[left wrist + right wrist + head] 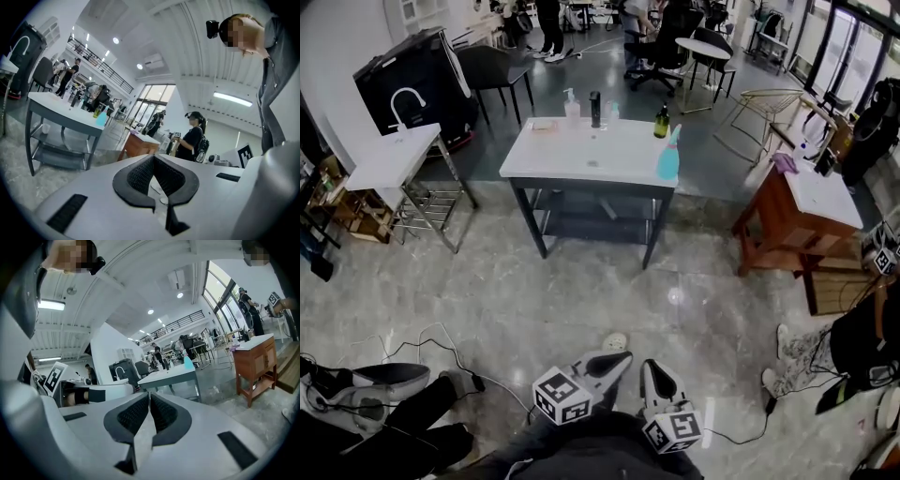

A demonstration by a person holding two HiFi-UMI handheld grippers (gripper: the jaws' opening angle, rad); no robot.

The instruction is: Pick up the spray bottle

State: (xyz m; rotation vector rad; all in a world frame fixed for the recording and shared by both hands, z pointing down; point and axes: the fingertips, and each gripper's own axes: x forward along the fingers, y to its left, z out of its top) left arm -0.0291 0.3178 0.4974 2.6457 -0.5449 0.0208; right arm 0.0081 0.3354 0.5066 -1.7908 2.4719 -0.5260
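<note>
Hanging low by the person's body, left gripper point(617, 360) and right gripper point(652, 370) sit closed and empty, likely just carried; far ahead, the teal spray bottle point(668, 157) stands at the right edge of the white table point(581, 161).

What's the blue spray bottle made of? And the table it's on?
The spray bottle looks like smooth turquoise plastic, though it is small here. The table has a smooth white top, maybe stone or laminate, on thin dark legs that look like painted metal.
</note>
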